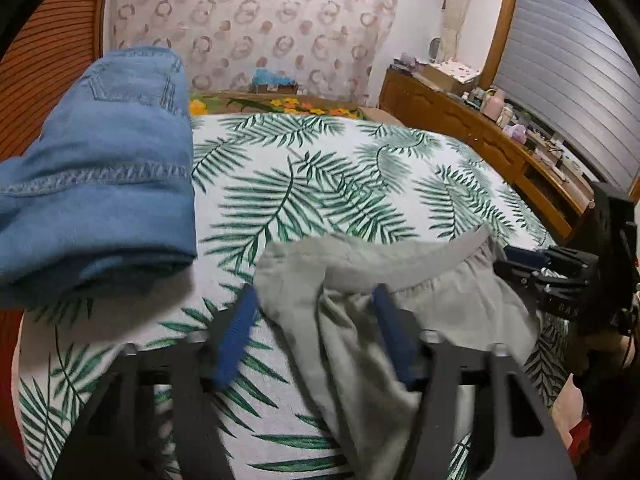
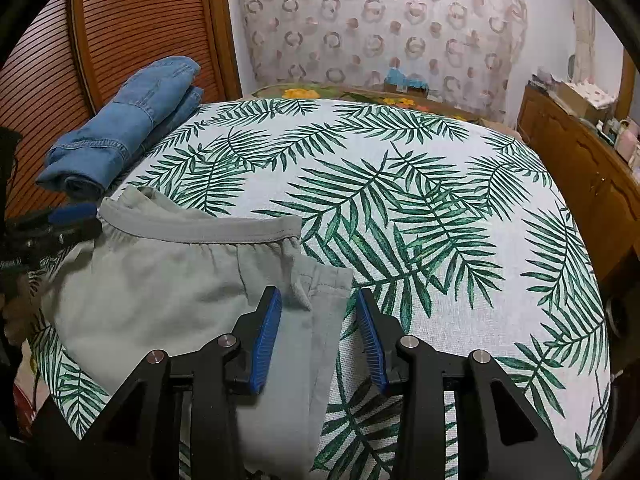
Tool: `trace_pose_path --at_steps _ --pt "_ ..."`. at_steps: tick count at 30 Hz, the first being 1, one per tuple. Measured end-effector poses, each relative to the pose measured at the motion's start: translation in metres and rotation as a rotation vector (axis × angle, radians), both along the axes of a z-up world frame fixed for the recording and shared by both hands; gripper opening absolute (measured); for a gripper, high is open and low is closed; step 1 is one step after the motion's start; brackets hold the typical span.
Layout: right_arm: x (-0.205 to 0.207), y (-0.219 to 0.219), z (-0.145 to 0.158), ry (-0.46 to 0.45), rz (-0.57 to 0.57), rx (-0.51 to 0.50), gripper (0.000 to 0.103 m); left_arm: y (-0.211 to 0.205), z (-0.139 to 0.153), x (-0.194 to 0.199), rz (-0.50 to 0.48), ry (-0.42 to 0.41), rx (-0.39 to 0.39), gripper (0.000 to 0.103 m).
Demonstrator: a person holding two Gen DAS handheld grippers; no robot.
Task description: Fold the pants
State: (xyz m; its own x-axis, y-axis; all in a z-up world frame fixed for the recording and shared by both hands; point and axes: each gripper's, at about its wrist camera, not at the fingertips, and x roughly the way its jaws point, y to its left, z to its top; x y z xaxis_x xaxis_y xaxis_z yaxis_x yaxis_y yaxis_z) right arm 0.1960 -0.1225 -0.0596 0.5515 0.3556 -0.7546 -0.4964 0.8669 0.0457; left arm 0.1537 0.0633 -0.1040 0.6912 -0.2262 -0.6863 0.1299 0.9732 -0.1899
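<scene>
Light grey pants (image 2: 168,280) lie flat on the leaf-print bed sheet (image 2: 440,200), with the elastic waistband (image 2: 200,230) turned away from me. My right gripper (image 2: 318,294) straddles the pants' right edge; its blue pads stand apart and the cloth lies loose between them. My left gripper (image 1: 316,292) straddles the other corner of the pants (image 1: 360,320), which looks rumpled and blurred there, and one pad sits off the cloth over the sheet. From each wrist I see the other gripper at a waistband end: the right gripper (image 1: 532,264) and the left gripper (image 2: 68,220).
Folded blue jeans (image 2: 120,136) lie at the bed's far left corner and fill the left of the left wrist view (image 1: 100,184). A louvred wooden door (image 2: 140,20) stands behind them. A cluttered wooden dresser (image 1: 480,136) runs along the right side.
</scene>
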Motion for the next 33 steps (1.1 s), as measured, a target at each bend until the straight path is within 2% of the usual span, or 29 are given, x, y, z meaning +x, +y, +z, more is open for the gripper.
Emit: trace_pose_path --at_steps 3,12,15,17,23,25,27,29,33 --pt "0.0 0.0 0.0 0.0 0.004 0.003 0.035 0.002 0.003 0.005 -0.006 0.006 0.001 0.045" --pt "-0.003 0.002 0.001 -0.004 0.022 0.007 0.025 0.008 -0.008 0.011 0.001 0.066 -0.002 0.045" --pt "-0.003 0.002 0.001 -0.004 0.023 0.006 0.024 0.009 -0.009 0.009 -0.013 0.064 -0.035 0.056" --pt "-0.003 0.003 0.001 -0.004 0.025 0.006 0.023 0.007 -0.015 0.012 -0.021 0.091 -0.042 0.056" --pt "-0.004 0.005 0.0 -0.004 0.038 0.009 0.016 -0.001 -0.017 0.014 -0.01 0.075 0.008 0.056" --pt "-0.005 0.006 0.001 0.003 0.045 0.013 0.011 -0.005 -0.016 0.012 -0.025 0.075 0.001 0.03" --pt "-0.004 0.005 0.001 0.015 0.051 0.03 0.009 -0.007 -0.015 0.01 -0.038 0.069 -0.014 0.022" --pt "-0.002 0.002 0.003 0.035 0.052 0.05 0.007 -0.01 -0.012 0.007 -0.037 0.047 0.004 0.018" --pt "-0.009 -0.001 0.011 0.015 0.057 0.077 0.006 -0.01 0.001 -0.002 -0.037 -0.007 -0.021 0.014"
